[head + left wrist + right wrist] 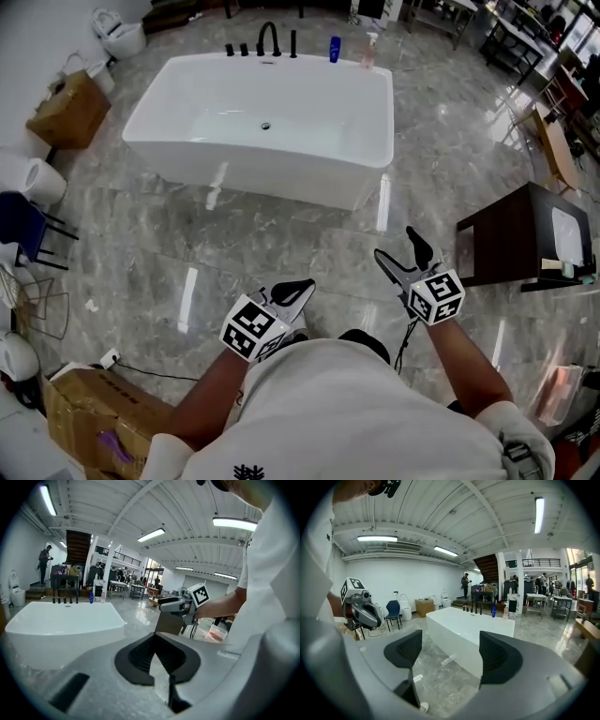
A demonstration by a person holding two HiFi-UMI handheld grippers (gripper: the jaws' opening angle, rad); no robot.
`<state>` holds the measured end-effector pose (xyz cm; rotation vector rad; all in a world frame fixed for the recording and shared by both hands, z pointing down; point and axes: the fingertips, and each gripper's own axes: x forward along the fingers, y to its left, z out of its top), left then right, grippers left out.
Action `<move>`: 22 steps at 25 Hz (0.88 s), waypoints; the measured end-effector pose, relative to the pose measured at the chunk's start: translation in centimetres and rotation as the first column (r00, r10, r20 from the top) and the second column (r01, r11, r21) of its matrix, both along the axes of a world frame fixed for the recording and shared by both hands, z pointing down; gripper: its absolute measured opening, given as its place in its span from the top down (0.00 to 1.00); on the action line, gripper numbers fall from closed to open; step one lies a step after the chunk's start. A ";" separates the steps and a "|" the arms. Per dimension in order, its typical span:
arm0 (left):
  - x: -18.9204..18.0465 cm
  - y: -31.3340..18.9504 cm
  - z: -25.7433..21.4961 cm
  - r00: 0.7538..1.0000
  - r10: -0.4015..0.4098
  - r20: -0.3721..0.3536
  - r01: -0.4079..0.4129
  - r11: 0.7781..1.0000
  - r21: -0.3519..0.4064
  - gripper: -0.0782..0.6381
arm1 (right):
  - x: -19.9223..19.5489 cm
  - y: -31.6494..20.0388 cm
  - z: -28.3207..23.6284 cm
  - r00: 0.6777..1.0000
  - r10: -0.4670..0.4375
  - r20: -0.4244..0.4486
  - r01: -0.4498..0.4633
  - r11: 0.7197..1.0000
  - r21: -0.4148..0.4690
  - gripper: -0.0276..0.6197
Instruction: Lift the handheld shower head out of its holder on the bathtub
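You stand on a glossy grey marble floor [281, 244] (ceiling lights [377, 538] mirrored in it), a dark cabinet [495, 242] to your right, a cardboard box [70, 111] and blue chair [19, 225] left.

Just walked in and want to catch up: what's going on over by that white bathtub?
A person holding tongs in each hand stands back from the white bathtub, facing it. The left tongs are shut and empty. The right tongs are open with nothing between them. Neither touches anything. The black fittings on the tub's far rim are out of reach, so the lift has not begun.
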<state>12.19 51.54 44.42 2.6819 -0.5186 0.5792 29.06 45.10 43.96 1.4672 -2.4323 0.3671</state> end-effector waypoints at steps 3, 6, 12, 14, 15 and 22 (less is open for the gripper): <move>-1.6 -2.3 1.2 1.000 0.004 0.003 -0.004 1.000 -0.019 0.88 | -1.6 -2.1 0.1 1.000 0.005 0.002 -0.005 1.000 -0.007 0.36; -1.9 -4.1 1.8 1.000 -0.004 -0.008 0.003 0.999 -0.047 0.88 | -2.8 -3.6 0.3 1.000 -0.020 -0.010 0.020 0.999 -0.025 0.36; 0.3 -8.7 2.8 1.000 -0.023 -0.002 0.023 0.998 -0.061 0.88 | -0.9 -8.8 1.6 0.999 -0.046 0.007 0.046 0.998 -0.049 0.37; 1.2 -10.9 2.9 0.999 -0.045 0.007 0.046 0.997 -0.061 0.88 | -0.2 -11.1 2.0 0.997 -0.071 0.002 0.071 0.996 -0.047 0.37; 1.8 -12.1 2.9 0.998 -0.060 0.011 0.060 0.996 -0.063 0.88 | 0.4 -12.4 2.0 0.996 -0.085 0.003 0.085 0.995 -0.045 0.37; 9.8 -20.6 0.6 0.992 -0.127 0.012 0.127 0.991 -0.041 0.88 | 6.6 -22.7 1.1 0.983 -0.186 0.010 0.186 0.982 -0.024 0.39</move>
